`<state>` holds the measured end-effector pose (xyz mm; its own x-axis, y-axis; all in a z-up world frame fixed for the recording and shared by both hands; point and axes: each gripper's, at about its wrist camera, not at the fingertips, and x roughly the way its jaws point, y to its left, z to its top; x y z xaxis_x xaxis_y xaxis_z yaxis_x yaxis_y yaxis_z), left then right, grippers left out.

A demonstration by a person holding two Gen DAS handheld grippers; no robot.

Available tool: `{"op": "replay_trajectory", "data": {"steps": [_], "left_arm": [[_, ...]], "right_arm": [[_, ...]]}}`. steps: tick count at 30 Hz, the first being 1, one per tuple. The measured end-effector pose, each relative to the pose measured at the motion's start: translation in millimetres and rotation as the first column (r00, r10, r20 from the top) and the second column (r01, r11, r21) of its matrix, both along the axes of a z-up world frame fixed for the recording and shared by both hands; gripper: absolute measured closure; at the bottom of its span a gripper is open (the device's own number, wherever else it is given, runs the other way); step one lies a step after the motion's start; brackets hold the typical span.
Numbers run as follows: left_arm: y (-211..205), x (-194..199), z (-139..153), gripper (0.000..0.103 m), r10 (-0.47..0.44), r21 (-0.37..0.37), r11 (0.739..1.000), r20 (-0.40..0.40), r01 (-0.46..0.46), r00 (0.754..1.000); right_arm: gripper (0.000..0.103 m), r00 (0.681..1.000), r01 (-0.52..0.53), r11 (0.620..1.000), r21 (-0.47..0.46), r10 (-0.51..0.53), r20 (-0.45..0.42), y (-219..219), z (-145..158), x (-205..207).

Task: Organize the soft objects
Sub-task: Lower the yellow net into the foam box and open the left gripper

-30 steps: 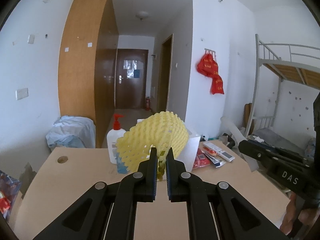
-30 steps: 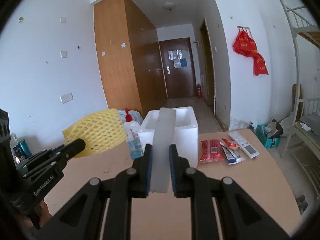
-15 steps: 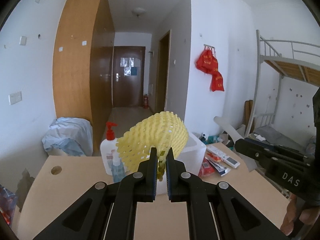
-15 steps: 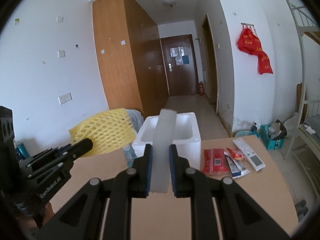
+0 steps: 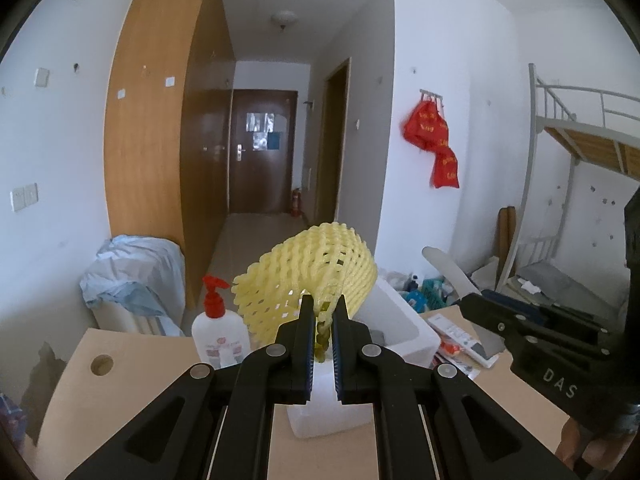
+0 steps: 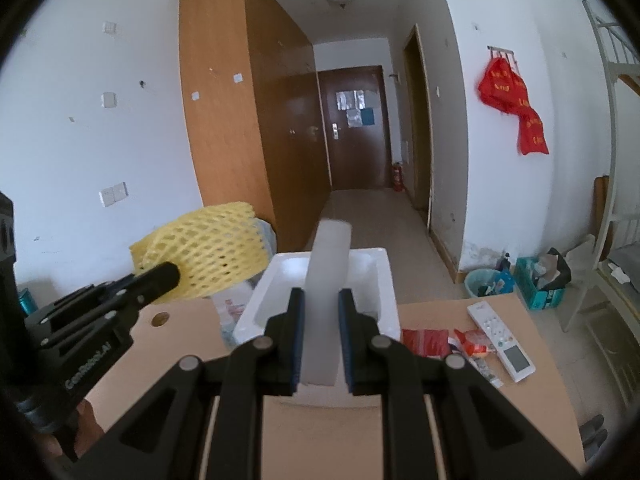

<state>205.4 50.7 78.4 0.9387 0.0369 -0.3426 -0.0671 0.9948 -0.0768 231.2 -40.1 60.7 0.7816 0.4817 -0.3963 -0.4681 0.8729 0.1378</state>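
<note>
Yellow foam net point(image 5: 308, 276) pinched in left gripper point(image 5: 323, 316) — seemingly above white box point(image 5: 404, 328).

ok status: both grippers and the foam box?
Left gripper shut on yellow foam net. Right gripper shut on white foam strip. White foam box open on table, nothing blocking it.

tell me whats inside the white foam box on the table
The white foam box shows bare white inner walls. The foam strip held by the right tool covers its middle and floor, so any contents cannot be seen.
</note>
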Motion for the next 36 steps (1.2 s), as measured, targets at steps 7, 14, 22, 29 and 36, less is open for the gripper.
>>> {"op": "replay_trajectory", "data": {"steps": [7,14,22,29,36], "left_arm": [[6,34,-4,0.095,0.001,0.012,1.0,-0.037,-0.001,0.999],[10,59,-14,0.095,-0.013,0.009,1.0,-0.074,0.014,0.997],[16,90,-23,0.095,-0.036,0.003,0.999,-0.109,0.037,0.993],[14,109,-38,0.095,-0.061,0.005,0.998,-0.159,0.063,0.985],[15,113,-38,0.095,-0.084,-0.013,0.996,-0.17,0.083,0.982]], "right_arm": [[0.083,1.0,0.002,1.0,-0.019,-0.003,-0.016,7,-4,26],[0.083,1.0,-0.003,0.999,-0.037,0.002,-0.021,17,-6,41],[0.083,0.998,-0.023,0.999,-0.042,0.02,-0.064,20,-20,64],[0.083,0.996,-0.026,0.997,-0.067,0.021,-0.083,27,-28,72],[0.083,0.996,-0.028,0.997,-0.069,0.022,-0.086,25,-26,73]]}}
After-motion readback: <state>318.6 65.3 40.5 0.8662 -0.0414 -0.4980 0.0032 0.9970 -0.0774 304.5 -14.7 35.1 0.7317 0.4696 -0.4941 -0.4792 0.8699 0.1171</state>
